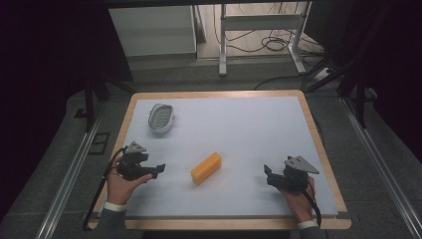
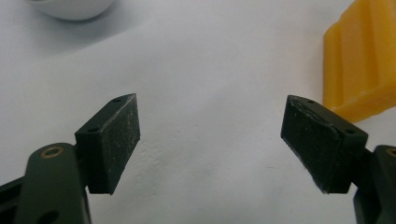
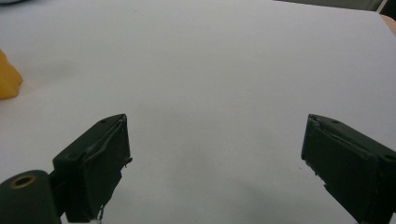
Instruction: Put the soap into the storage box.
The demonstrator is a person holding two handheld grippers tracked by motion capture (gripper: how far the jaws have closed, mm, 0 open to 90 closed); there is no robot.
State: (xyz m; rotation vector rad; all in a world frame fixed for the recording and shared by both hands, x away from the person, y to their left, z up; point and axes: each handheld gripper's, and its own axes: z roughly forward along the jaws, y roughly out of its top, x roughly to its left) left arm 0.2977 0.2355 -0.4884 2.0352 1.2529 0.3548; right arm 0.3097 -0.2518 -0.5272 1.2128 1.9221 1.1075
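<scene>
Lying mid-worktop, yellow ridged plastic block [image 1: 206, 168]; white oval dish [image 1: 161, 118] at 11 o'clock; L claw [image 1: 160, 169] & R claw [image 1: 267, 173] both released, flanking block.

The high view looks forward and down from above the near edge, taking in the whole counter [image 1: 239, 124]. Each gripper view sits low and close over the white surface. All three share the yellow block [image 1: 206, 168], at the right edge in the left gripper view [image 2: 359, 60], at the left edge in the right gripper view [image 3: 7, 79].
</scene>
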